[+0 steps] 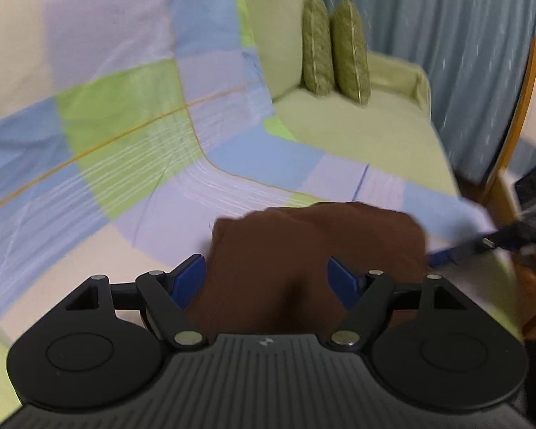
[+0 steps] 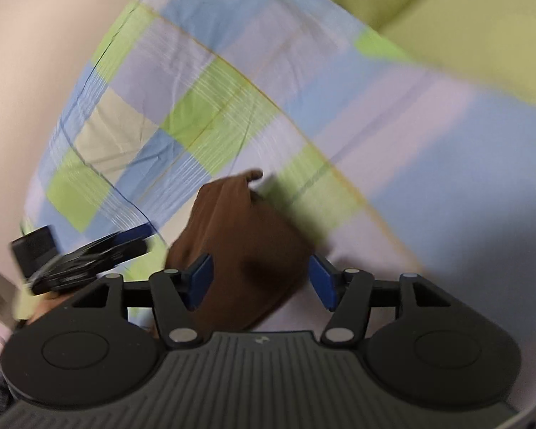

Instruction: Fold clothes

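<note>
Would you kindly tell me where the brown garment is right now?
In both wrist views the brown garment lies bunched on the checked sheet, between each gripper's open blue fingers, well in front of the two green cushions.

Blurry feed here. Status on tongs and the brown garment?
Left tongs open, right tongs open. Brown garment bunched on checked sheet, between both pairs of pads, ungripped. Nothing in the way.

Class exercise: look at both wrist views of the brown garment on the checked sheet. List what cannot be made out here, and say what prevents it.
- Brown garment: its near part is hidden behind the left gripper in the left wrist view, so its type is unclear.
- Fold state: in the right wrist view, motion blur and the right gripper obscure it.
- Checked sheet: blurred, cut off by the frame edges.
- Cushions: pattern too blurred.
</note>
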The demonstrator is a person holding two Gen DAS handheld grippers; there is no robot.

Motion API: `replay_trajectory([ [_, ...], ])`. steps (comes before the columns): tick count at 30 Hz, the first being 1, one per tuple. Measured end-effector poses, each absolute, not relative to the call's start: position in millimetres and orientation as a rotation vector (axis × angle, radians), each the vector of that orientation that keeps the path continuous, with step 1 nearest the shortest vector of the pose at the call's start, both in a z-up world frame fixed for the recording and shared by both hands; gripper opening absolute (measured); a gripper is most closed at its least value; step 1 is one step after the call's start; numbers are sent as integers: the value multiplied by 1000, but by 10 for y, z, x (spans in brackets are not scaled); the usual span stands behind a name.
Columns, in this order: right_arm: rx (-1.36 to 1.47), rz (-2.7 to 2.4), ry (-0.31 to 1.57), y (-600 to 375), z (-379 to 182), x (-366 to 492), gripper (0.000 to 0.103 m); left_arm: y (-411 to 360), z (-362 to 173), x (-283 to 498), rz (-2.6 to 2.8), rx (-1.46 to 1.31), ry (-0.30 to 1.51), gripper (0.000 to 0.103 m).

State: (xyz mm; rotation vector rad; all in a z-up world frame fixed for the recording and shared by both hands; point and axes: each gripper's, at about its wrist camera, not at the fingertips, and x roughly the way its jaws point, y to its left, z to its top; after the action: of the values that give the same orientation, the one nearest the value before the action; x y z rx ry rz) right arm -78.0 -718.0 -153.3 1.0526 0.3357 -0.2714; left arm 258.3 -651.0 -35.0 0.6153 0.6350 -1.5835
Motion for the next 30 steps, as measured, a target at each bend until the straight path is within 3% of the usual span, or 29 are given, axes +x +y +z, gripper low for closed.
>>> replay_trajectory([
  [6, 1109, -249, 265, -7099, -1774, -591, 59, -6804, -674, 2762, -1581, 678, 699, 81],
  [16, 1130, -248, 203, -7055, -1833, -259, 60, -6791, -877, 2931, -1584, 605, 851, 79],
  [17, 1135, -247, 208, -7071, -1835, -239, 56, -6804, -878, 2932, -1592, 598, 866, 70],
  [18, 1141, -247, 214, -7086, -1838, -219, 39, -6813, -872, 2924, -1616, 592, 875, 54],
  [20, 1175, -237, 223, -7148, -1889, -231, 21, -6799, -831, 2874, -1620, 593, 854, 44],
  [21, 1178, -231, 227, -7169, -1873, -247, 18, -6760, -789, 2858, -1620, 586, 831, 31],
  [24, 1180, -218, 237, -7203, -1843, -298, 16, -6575, -560, 2845, -1651, 482, 770, 24],
  [30, 576, -198, 230, -6906, -410, -442, 15, -5993, 185, 2748, -1747, 190, 556, 24],
])
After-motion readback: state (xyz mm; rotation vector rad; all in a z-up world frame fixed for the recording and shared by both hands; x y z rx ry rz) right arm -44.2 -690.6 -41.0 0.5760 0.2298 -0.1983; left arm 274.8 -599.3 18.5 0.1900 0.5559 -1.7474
